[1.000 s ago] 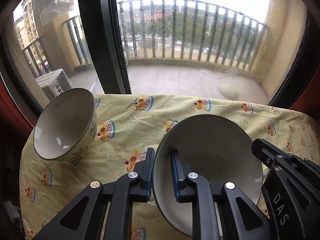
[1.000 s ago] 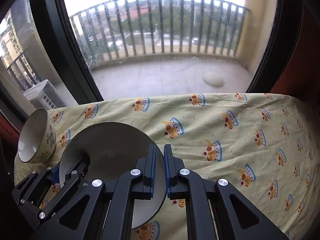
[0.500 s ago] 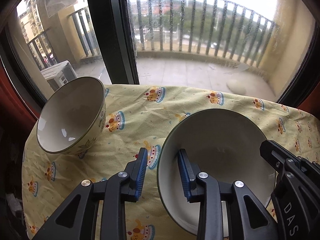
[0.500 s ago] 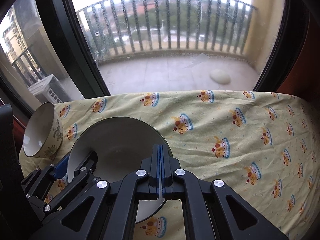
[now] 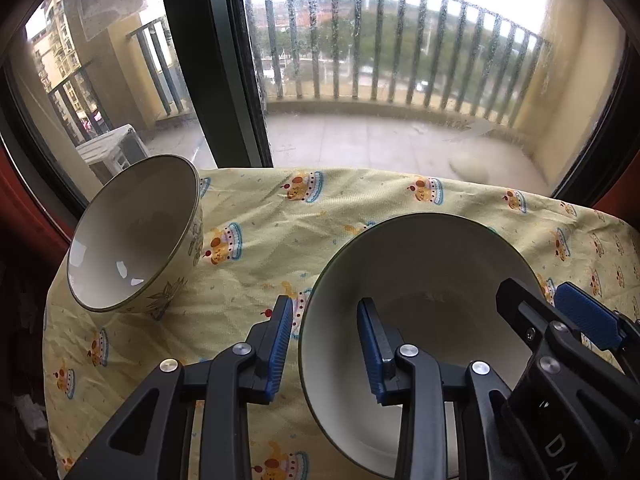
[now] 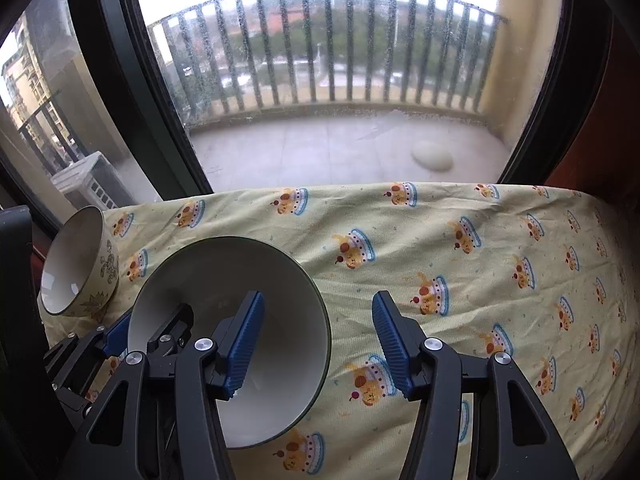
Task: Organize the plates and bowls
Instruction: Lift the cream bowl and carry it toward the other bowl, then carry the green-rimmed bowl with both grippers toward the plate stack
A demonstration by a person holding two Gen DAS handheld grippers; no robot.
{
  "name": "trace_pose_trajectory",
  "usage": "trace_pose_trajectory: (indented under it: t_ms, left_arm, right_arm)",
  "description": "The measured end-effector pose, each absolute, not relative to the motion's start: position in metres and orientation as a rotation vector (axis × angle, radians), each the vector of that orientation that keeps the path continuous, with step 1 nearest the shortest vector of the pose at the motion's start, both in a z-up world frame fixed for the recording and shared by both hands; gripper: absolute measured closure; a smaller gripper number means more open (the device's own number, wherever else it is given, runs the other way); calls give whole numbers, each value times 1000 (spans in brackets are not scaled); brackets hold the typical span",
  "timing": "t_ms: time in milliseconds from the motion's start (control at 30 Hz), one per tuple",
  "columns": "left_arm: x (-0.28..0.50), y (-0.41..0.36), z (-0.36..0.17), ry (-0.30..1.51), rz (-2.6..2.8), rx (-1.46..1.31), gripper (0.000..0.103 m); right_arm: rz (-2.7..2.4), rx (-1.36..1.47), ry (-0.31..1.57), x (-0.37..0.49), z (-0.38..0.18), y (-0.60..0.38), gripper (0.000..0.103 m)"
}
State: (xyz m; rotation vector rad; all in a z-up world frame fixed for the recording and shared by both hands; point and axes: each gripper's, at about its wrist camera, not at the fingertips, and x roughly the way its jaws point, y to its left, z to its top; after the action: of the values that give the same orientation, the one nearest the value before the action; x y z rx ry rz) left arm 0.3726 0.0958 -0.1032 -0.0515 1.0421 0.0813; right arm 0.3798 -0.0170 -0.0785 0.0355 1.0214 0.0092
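So there's a big white bowl with a dark rim sitting on the yellow cartoon-print tablecloth, right in front of both grippers. The left gripper straddles the bowl's left rim, one blue pad outside, one inside, with a visible gap on both sides, so it's released and not pinching anything. The right gripper has just been opening: its jaws now stand wide over the bowl's right rim, one pad inside the bowl and the other out over the cloth (again, nothing squeezed). Further left, near the table's edge by the window, there's a smaller floral-patterned bowl, well apart from the big one. Balcony railing shows through the glass behind
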Motion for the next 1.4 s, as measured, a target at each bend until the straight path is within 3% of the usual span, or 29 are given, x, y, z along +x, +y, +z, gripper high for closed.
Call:
trace_pose_trajectory:
  t_ms: [100,200,567,1400]
  left_arm:
    - [374,94,-107,1053,67,-49,80]
    - [374,93,-105,1048,63,-33,81]
    - [365,88,-97,1048,55,-43,81]
    - [284,27,-13,951,77,-54,81]
  right_arm:
    - [1,58,1047,385,-90,-22,74]
    - [34,94,1057,388,-95,-22,84]
    - [11,67,1051,380,-85,-20,84]
    - [33,50,952,297,7,-83,84]
